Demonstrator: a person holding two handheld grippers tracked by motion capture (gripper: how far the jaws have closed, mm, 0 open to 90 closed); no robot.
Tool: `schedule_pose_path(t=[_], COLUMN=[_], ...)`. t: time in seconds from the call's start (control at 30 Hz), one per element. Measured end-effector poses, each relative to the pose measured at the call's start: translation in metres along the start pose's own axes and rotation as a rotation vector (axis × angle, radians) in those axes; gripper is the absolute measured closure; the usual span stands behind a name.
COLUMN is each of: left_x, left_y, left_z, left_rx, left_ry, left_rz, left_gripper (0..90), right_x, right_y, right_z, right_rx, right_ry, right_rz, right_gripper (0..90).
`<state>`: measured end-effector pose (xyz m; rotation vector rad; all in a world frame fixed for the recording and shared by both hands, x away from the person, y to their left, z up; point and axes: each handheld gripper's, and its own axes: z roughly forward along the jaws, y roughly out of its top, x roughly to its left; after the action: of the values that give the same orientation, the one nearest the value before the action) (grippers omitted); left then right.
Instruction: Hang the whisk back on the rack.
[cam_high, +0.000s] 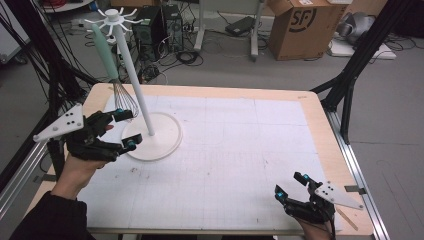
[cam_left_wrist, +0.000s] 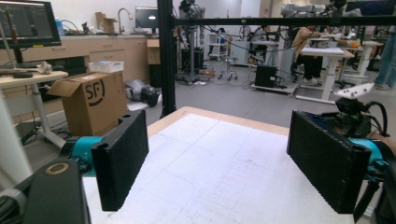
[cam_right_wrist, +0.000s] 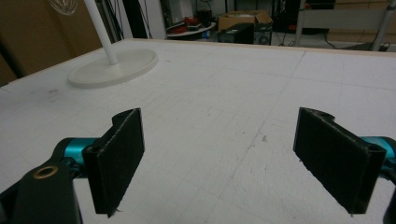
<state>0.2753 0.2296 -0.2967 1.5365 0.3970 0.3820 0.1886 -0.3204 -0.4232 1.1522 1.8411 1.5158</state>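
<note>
A white hook stand (cam_high: 134, 75) rises from a round base (cam_high: 162, 137) at the left of the table. A whisk (cam_high: 107, 55) with a mint-green handle hangs from one of its top hooks, its wires down near the table's far left corner. My left gripper (cam_high: 127, 128) is level just left of the base, jaws open and empty; the left gripper view has the left gripper (cam_left_wrist: 224, 163) with bare mat between its pads. My right gripper (cam_high: 290, 185) rests near the front right edge, open and empty. In the right gripper view, the right gripper (cam_right_wrist: 219, 158) faces the base (cam_right_wrist: 112, 67).
A white gridded mat (cam_high: 235, 145) covers the wooden table (cam_high: 315, 115). Black frame legs (cam_high: 350, 80) stand at the right edge and cables hang at the left. A cardboard box (cam_high: 300, 25) and computer cases sit on the floor beyond.
</note>
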Motion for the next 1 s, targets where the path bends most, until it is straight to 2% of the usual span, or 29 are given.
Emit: schedule_pose_path(t=[0.2,0.3,0.47,0.63,0.73,0.8,1.0], left_x=[-0.016,-0.024,-0.036,-0.042,-0.046,-0.049,-0.058], left_y=[-0.018,-0.027,-0.043,-0.054,-0.06,-0.066,-0.083], left_z=[0.005,0.007,0.008,0.006,0.004,0.003,0.005], left_rx=[-0.018,-0.025,-0.04,-0.045,-0.04,-0.042,-0.034], left_ry=[-0.004,0.014,0.027,0.044,0.072,0.082,0.09], left_rz=[-0.017,-0.007,-0.021,-0.043,-0.032,-0.043,-0.055], left_gripper=[20.0,19.3,18.2,18.1,18.3,18.3,18.3], right_x=[0.001,0.0,-0.001,-0.001,0.0,0.001,0.004], right_y=[0.001,0.001,0.001,0.002,0.002,0.003,0.003], right_z=[-0.002,-0.003,-0.005,-0.006,-0.006,-0.005,-0.002], right_rx=[-0.006,-0.009,-0.016,-0.022,-0.022,-0.023,-0.022], right_ry=[0.0,-0.004,-0.007,-0.008,-0.005,0.0,0.004], right_rz=[-0.004,-0.002,0.002,0.001,0.004,0.001,-0.01], right_gripper=[15.5,15.5,15.5,15.5,15.5,15.5,15.5])
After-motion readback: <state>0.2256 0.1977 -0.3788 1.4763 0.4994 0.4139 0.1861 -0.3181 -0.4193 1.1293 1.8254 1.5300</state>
